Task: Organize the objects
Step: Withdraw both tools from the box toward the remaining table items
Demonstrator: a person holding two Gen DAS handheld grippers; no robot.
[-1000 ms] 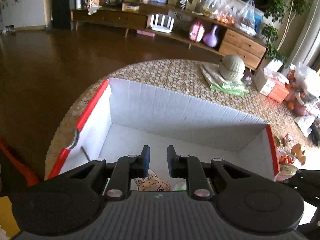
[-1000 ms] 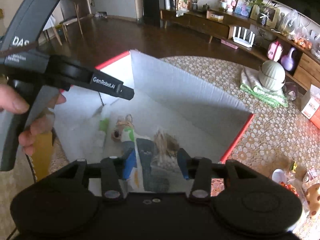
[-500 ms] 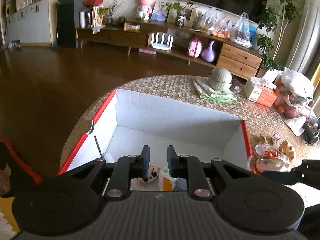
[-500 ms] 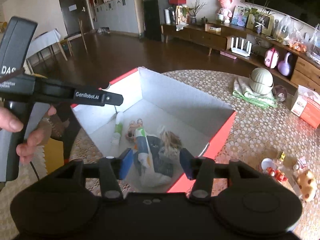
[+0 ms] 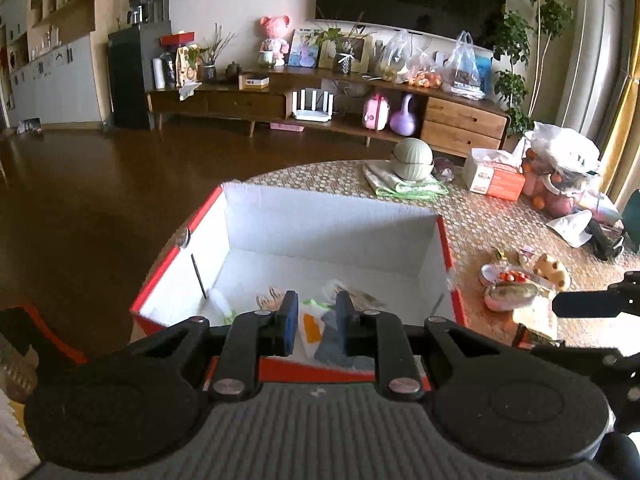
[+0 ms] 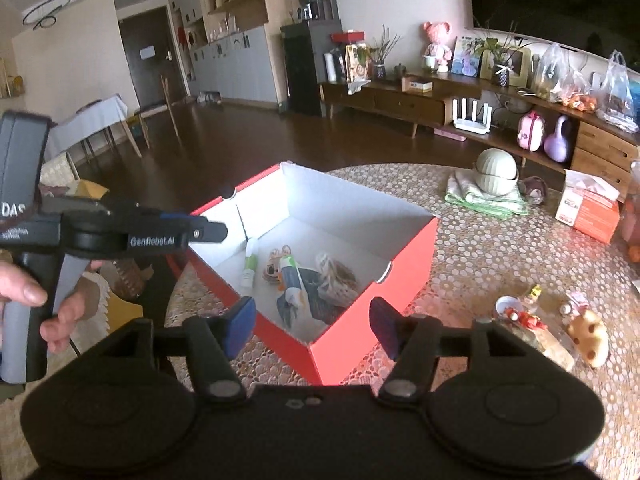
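Note:
A red box with a white inside (image 6: 360, 344) (image 5: 320, 216) stands on the round lace-covered table (image 6: 500, 256). In it lie a white and green tube (image 6: 250, 264), a small doll (image 6: 276, 266), a blue-capped tube on a grey pouch (image 6: 294, 284) and a brown fluffy item (image 6: 338, 276). My right gripper (image 6: 312, 320) hangs wide open above the box's near corner, holding nothing. My left gripper (image 5: 317, 320) (image 6: 218, 233) hovers over the box's left side, its fingers a narrow gap apart and empty. Right of the box lie small toys (image 6: 516, 312) and a yellow bear figure (image 6: 588, 336).
A grey-green round pot on folded cloth (image 6: 496, 170), an orange tissue box (image 6: 588, 212) and bags of fruit (image 5: 560, 172) sit at the table's far side. A hand (image 6: 24, 292) holds the left gripper. Dark floor and a sideboard (image 5: 460, 124) lie beyond.
Both grippers have drawn back and up from inside the box. The right gripper has opened wider, and the pouch and tube it straddled now lie on the box floor.

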